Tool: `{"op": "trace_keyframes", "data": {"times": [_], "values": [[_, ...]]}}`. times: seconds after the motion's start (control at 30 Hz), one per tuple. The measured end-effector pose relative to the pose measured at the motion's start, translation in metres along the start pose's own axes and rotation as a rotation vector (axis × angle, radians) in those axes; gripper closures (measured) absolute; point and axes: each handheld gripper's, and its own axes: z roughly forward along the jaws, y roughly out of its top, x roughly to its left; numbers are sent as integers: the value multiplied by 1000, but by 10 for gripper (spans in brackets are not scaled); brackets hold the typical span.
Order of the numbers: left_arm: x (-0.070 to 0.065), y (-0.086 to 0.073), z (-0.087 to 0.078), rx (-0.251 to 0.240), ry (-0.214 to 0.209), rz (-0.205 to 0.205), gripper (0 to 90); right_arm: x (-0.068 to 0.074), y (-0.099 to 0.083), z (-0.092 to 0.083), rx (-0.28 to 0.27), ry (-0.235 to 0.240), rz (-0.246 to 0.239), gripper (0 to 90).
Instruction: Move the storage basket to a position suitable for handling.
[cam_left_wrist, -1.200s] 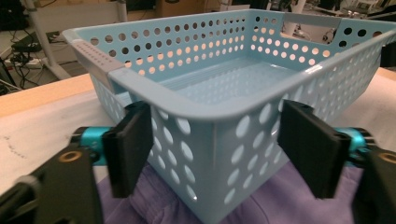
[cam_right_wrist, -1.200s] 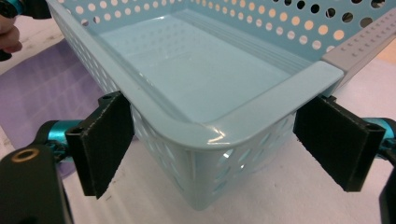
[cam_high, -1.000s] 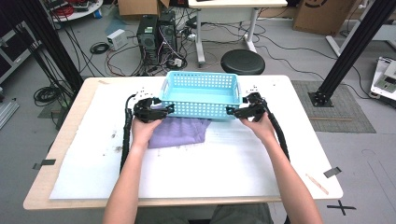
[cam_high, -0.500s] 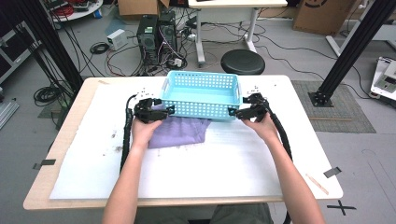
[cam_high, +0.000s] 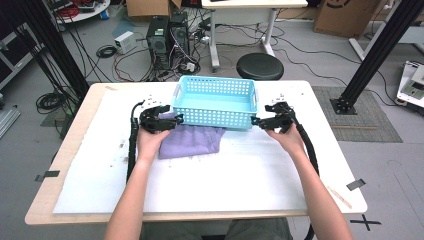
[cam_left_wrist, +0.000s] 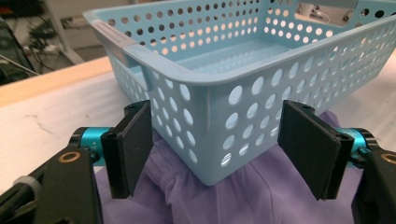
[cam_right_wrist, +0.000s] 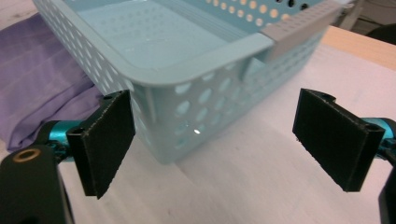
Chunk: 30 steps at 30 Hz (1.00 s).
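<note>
A light blue perforated basket (cam_high: 215, 102) stands empty at the back middle of the table, its front left part resting on a crumpled purple cloth (cam_high: 192, 141). My left gripper (cam_high: 173, 120) is open, its jaws straddling the basket's (cam_left_wrist: 233, 56) near left corner above the cloth (cam_left_wrist: 233, 196) without touching it. My right gripper (cam_high: 256, 121) is open at the basket's near right corner. In the right gripper view the basket's corner (cam_right_wrist: 201, 93) sits between the wide-apart jaws of that gripper (cam_right_wrist: 224, 135), with the cloth (cam_right_wrist: 37, 79) beyond on the left.
A white mat (cam_high: 225, 175) covers the wooden table (cam_high: 65, 160). Behind the table stand a black stool (cam_high: 259, 66), computer towers (cam_high: 167, 35) and floor cables. Black frame posts (cam_high: 372, 55) rise at both sides.
The right gripper has drawn slightly to the right, away from the basket's corner. The basket, cloth and left gripper have stayed where they were.
</note>
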Motion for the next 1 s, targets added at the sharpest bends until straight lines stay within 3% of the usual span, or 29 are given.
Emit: {"op": "trace_keyframes", "data": {"times": [0.27,0.4,0.53,0.77,0.87,1.0], "values": [[-3,-17,-29,-30,30,-8,268,3,-14,-32,-75,-61,6,131],[-9,-25,-40,-14,57,19,265,11,-21,-46,-116,-85,-4,145],[-19,-32,-52,-12,45,18,265,22,-27,-56,-137,-95,-28,146],[-35,-39,-69,-12,34,52,265,39,-40,-67,-174,-95,-66,149],[-40,-41,-75,24,30,52,265,48,-48,-72,-179,-91,-61,150],[-46,-47,-83,0,34,51,265,53,-54,-74,-189,-97,-71,150]]}}
